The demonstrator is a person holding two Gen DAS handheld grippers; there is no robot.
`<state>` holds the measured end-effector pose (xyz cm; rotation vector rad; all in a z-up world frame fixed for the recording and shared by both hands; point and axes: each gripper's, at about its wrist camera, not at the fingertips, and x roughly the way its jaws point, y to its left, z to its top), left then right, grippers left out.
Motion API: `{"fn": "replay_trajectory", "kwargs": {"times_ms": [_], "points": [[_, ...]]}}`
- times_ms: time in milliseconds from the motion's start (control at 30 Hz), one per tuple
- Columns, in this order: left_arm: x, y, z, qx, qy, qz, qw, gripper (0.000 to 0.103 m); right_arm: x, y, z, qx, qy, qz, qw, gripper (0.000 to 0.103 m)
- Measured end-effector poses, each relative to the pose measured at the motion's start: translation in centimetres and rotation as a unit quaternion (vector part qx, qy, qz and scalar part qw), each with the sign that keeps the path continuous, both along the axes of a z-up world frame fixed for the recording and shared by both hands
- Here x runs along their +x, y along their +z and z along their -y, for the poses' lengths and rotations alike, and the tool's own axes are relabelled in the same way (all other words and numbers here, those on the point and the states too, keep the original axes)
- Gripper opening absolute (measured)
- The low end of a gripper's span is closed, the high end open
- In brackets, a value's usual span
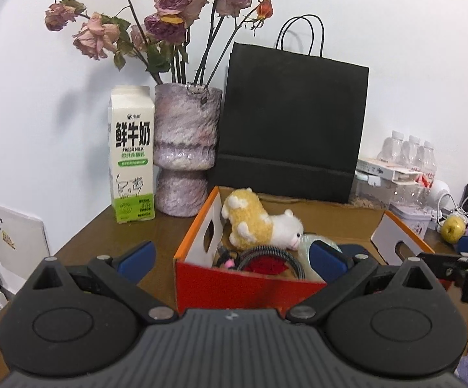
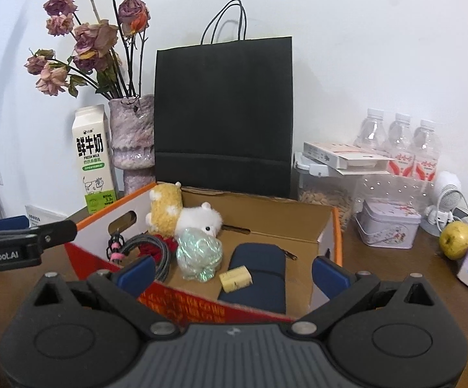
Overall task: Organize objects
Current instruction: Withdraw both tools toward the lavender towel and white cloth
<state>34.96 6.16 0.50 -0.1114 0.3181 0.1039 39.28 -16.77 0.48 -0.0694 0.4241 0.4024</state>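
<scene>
An open cardboard box (image 1: 195,229) (image 2: 327,226) with orange rims and a red front stands on the brown table. Inside lie a yellow-and-white plush toy (image 1: 259,223) (image 2: 182,213), a coiled grey cable (image 2: 153,249), a shiny green bundle (image 2: 198,252), a dark blue pouch (image 2: 259,268) and a small yellow block (image 2: 235,278). My left gripper (image 1: 232,258) hovers open before the box's front wall. My right gripper (image 2: 234,270) is open above the front edge, with nothing between its fingers. The other gripper shows at the edge of each view.
Behind the box stand a milk carton (image 1: 132,155) (image 2: 93,158), a vase of dried roses (image 1: 185,148) (image 2: 133,139) and a black paper bag (image 1: 290,123) (image 2: 224,113). To the right are water bottles (image 2: 398,142), a tin (image 2: 389,223), a pear (image 2: 457,239) and a clear container (image 2: 324,194).
</scene>
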Motion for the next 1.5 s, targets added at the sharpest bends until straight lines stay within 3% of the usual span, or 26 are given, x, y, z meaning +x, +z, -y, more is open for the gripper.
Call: {"fn": "replay_trajectory", "kwargs": {"times_ms": [500,1167,1500], "points": [[-5.6,-1.4,0.7,0.003,-0.003,-0.020,0.9998,0.103,-5.1,-0.7,2.6,0.000,-0.009,-0.002,1.000,0.103],[-13.5,-2.4,1.4,0.008,-0.024,-0.036,0.9990,0.103,-15.0,-3.6,4.7,0.006,-0.008,0.006,1.000,0.103],[-16.0,-3.1,0.5,-0.003,-0.020,-0.049,0.9986,0.103,-19.6,-5.5,3.6,-0.007,0.026,0.004,1.000,0.103]]}}
